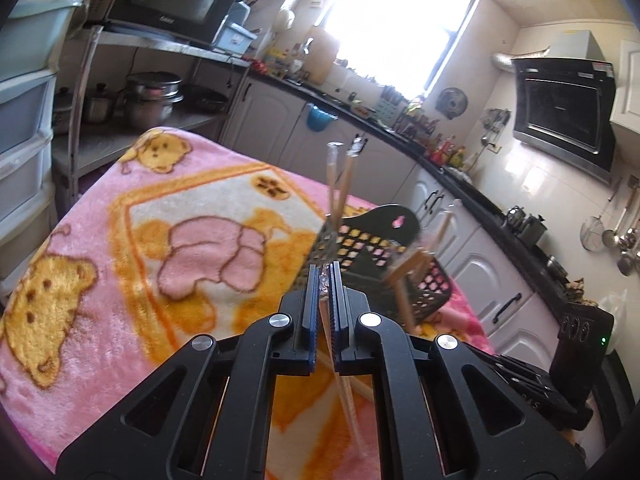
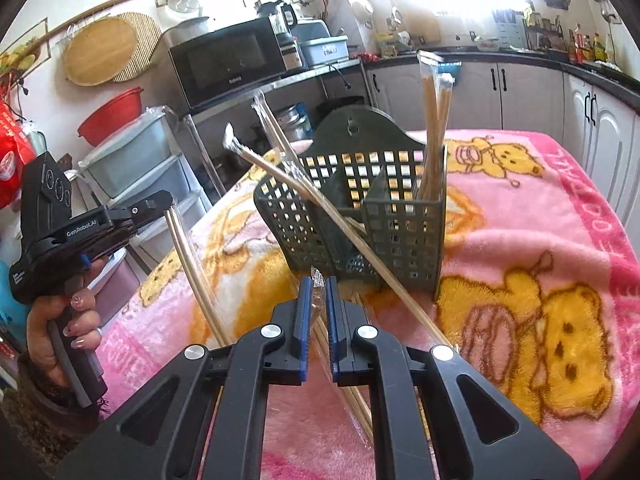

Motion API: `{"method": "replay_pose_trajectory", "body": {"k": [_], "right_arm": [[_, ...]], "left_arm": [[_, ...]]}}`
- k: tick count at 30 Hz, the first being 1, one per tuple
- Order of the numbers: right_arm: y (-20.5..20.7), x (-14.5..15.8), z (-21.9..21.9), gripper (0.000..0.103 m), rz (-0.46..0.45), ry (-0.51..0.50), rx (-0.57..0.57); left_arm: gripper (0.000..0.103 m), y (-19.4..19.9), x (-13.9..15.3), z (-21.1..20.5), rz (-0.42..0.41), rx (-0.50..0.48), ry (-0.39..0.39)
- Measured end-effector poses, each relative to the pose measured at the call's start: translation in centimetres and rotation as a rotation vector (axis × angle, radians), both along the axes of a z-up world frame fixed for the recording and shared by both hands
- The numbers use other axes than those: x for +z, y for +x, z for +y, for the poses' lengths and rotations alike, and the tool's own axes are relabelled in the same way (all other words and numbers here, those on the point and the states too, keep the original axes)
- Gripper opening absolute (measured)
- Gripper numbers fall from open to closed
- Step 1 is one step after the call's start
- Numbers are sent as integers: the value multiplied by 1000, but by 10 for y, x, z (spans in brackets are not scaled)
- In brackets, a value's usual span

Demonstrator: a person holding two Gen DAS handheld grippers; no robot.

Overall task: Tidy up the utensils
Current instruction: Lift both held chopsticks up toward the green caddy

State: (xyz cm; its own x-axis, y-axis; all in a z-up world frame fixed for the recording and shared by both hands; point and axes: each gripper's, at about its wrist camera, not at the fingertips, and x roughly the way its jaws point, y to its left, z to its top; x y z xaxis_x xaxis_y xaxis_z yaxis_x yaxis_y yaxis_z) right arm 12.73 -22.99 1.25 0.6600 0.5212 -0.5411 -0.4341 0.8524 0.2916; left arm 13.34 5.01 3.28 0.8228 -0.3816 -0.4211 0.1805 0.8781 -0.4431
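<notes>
Now we pinch wrapped chopsticks (image 1: 338, 184) in the left gripper (image 1: 325, 280) and another pair (image 2: 318, 304) in the right gripper (image 2: 317, 284) (both pressed together), tips toward the basket (image 2: 400, 216) for dropping in.

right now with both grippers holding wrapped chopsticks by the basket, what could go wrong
1. The basket stands on a soft blanket; a knock could tip it.
2. The right gripper pinches mostly wrapper, so its chopsticks might slip.
3. Pairs leaning out of the left compartment could snag the left gripper's pair.
</notes>
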Motion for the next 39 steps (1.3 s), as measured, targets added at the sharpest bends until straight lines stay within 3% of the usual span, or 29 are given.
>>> {"method": "replay_pose_trajectory", "body": {"k": [14,39], "right_arm": [[-15,32,-19,7,-96,20,-30],[-40,100,-56,6,-306,52,-83]], "left_arm": [[2,-10,25,-35,-61,-128,-7],[2,-8,87,-94,-186,-256,24]]}}
